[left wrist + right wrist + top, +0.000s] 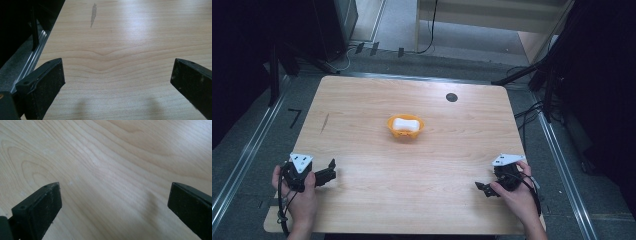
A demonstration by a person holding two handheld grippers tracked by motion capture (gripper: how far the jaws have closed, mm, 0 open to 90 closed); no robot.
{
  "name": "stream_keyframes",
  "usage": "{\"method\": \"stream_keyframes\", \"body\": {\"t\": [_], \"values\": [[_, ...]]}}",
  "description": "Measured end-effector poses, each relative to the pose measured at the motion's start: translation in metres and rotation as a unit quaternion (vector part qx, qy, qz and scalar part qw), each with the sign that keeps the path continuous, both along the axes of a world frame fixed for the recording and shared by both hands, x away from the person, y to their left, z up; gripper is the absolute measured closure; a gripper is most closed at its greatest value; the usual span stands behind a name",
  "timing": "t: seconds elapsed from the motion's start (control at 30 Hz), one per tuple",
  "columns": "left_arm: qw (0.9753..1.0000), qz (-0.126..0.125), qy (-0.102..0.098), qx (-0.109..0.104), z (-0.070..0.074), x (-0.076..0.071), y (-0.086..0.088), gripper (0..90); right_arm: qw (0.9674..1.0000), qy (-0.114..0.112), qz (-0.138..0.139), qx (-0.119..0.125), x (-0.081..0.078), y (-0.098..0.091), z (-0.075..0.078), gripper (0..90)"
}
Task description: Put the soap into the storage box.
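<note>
Nearest the camera, at the near left corner of the table (362,100), my left hand (299,197) holds the left gripper (331,172) just above the wood. Grey three-cornered plate on top, cable trailing down past my wrist. Its fingers stand wide apart with nothing between them; in the left gripper view the left gripper (117,75) frames only bare grain, with a dark grey streak (93,13) in the wood farther off and the table's left edge and a metal rail (32,62) at the left.

Middle of the table, well apart from both hands: an orange bowl (392,131), upright, with a white block (406,124) lying inside it. Far of the bowl and to its right, a small black round mark (451,97) sits in the tabletop.

Near right corner: my right hand (517,197) holds the right gripper (482,187), pointing left across the wood. Fingers likewise spread wide, clamped on nothing; the right gripper view has the right gripper (115,192) over pale, plain wood grain and faint shadows of the fingers.

Both grippers sit close to the near edge, the bowl lying far of them and roughly midway between.
</note>
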State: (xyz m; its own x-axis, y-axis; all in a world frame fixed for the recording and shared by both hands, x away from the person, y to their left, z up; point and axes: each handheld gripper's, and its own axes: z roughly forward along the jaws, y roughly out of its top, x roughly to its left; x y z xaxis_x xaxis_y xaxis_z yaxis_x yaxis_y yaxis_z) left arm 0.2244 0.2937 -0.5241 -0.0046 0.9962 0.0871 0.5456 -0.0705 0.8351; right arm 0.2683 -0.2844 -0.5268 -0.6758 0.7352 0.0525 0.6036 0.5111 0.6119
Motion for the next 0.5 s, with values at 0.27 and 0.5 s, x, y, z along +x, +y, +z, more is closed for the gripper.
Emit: {"method": "stream_keyframes", "body": {"t": [0.27, 0.5], "values": [[1.0000, -0.001, -0.002, -0.001, 0.000, 0.000, -0.001, 0.0, 0.9994, -0.004, -0.028, 0.020, -0.022, -0.020, -0.011, 0.0], [1.0000, -0.001, -0.001, 0.001, 0.000, 0.000, -0.001, 0.0, 0.9981, -0.006, -0.045, 0.041, -0.037, -0.032, -0.018, 0.0]]}}
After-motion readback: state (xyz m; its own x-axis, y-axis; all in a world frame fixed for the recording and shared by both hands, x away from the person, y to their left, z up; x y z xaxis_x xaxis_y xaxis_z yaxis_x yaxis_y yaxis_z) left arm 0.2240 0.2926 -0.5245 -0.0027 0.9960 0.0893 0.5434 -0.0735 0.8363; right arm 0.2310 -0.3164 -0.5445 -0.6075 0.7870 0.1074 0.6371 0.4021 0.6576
